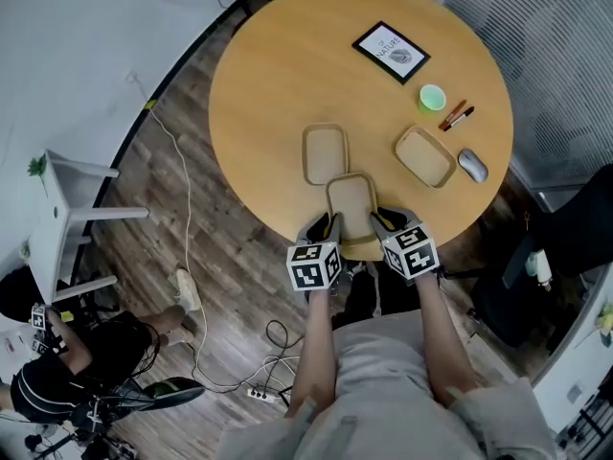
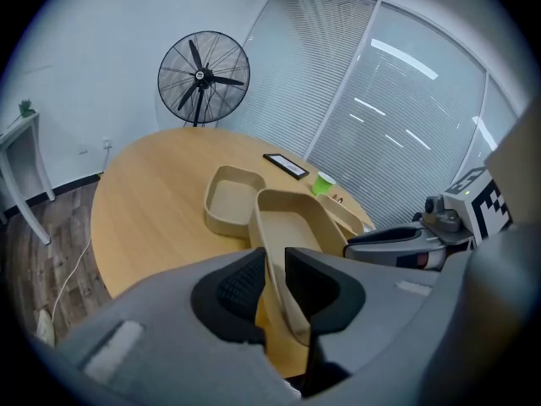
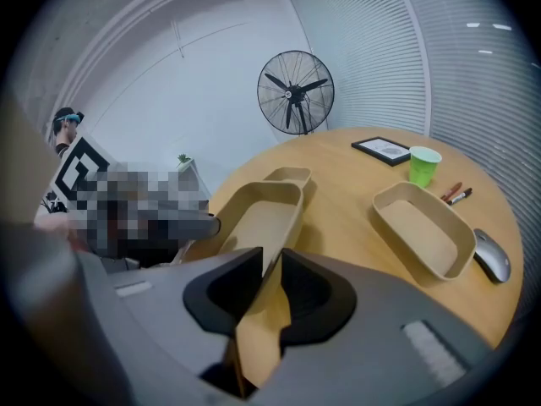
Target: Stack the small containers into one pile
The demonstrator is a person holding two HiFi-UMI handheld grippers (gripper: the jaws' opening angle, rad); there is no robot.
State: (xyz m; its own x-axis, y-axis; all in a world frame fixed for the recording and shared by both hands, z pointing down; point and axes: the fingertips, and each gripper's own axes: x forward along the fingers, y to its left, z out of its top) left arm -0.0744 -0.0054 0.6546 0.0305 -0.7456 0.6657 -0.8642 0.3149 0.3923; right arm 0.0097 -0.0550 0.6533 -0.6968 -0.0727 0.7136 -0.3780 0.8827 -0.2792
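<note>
The left gripper (image 1: 328,224) and right gripper (image 1: 382,220) each clamp a long wall of one tray (image 1: 351,202) at the table's (image 1: 268,75) near edge. A second tray (image 1: 324,153) lies just beyond it, toward the left gripper's side, with its long axis parallel. A third tray (image 1: 424,156) sits well to the right.

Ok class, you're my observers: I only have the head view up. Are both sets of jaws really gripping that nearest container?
Observer: Yes for the left gripper. In its own view the jaws pinch the container by a side wall, one jaw inside and one outside.
Operator: And the right?
Observer: The right gripper clamps the opposite side wall between its jaws in the same way.
Operator: What's the dark shape clipped at my top edge?
Observer: A black pedestal fan, with its round cage upright on a pole.
</note>
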